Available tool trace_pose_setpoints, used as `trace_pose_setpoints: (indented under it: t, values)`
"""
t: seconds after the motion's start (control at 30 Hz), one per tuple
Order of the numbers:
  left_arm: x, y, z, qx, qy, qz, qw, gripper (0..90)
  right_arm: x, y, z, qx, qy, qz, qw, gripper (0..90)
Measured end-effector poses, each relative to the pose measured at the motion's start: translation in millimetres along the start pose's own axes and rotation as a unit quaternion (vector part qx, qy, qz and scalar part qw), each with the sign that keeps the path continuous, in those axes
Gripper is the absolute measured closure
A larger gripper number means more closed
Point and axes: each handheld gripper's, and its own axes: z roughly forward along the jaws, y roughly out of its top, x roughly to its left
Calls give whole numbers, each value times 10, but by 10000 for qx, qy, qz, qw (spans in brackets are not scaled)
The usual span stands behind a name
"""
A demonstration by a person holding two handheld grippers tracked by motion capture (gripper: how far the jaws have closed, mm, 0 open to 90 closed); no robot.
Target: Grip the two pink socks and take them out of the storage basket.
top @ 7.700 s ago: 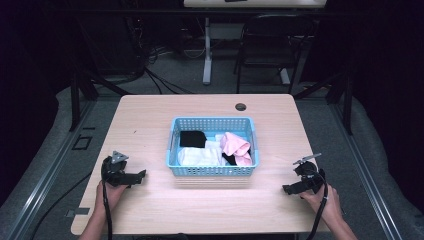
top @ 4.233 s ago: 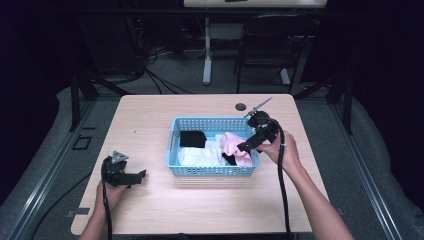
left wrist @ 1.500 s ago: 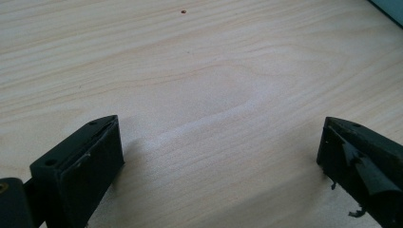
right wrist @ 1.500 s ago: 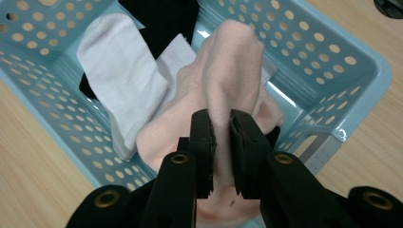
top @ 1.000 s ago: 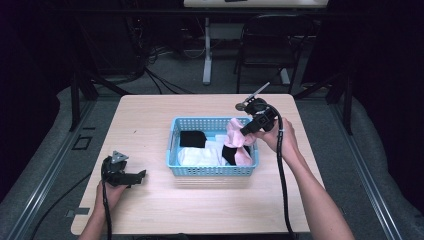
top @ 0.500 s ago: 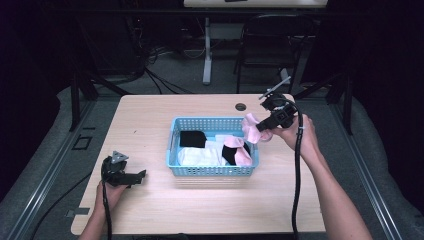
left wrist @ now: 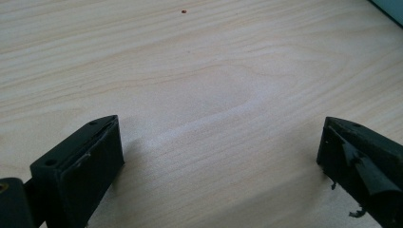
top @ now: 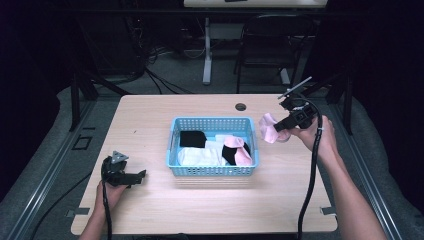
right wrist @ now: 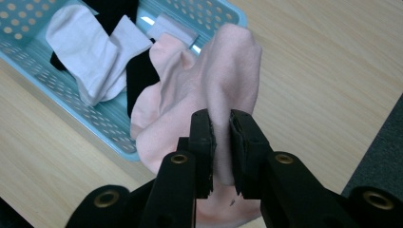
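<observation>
**Inspector:** Report the high view.

**Operator:** My right gripper (top: 281, 126) is raised just past the right end of the blue basket (top: 175, 145), above the table (top: 150, 210). A pink sock (top: 269, 127) hangs from its jaws, clear of the basket. Another pink sock (top: 242, 152), a white sock (top: 200, 156) and black socks (top: 192, 139) lie inside the basket. My left gripper (top: 131, 176) rests low at the table's near left, well apart from the basket.

**Inspector:** Left gripper view?

**Operator:** I see the jaws spread wide, with bare wood between them and nothing held.

**Inspector:** Right gripper view?

**Operator:** The jaws are closed almost fully on a fold of the pink sock (right wrist: 223, 95), pinching the cloth between them. The rest of the sock bunches above and below the jaws. Behind it I see the basket (right wrist: 95, 128) corner, with the white sock (right wrist: 90, 52) and black cloth inside.
</observation>
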Motion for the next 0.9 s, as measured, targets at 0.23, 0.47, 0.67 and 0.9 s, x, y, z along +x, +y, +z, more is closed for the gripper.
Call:
trace_pose_setpoints:
  t: [0.23,0.47,0.67,0.9]
  values:
    - [2,0,-2,12,-1,15,10000,12,-109,-67,-25,53,-98,119,9999,798]
    - [2,0,-2,13,-4,14,10000,12,-246,-155,26,309,-242,269,9989,800]
    - [2,0,-2,12,-1,12,10000,12,-369,-260,132,504,-330,425,9973,802]
    - [0,0,-2,10,2,7,10000,12,-474,-377,272,611,-367,618,9955,803]
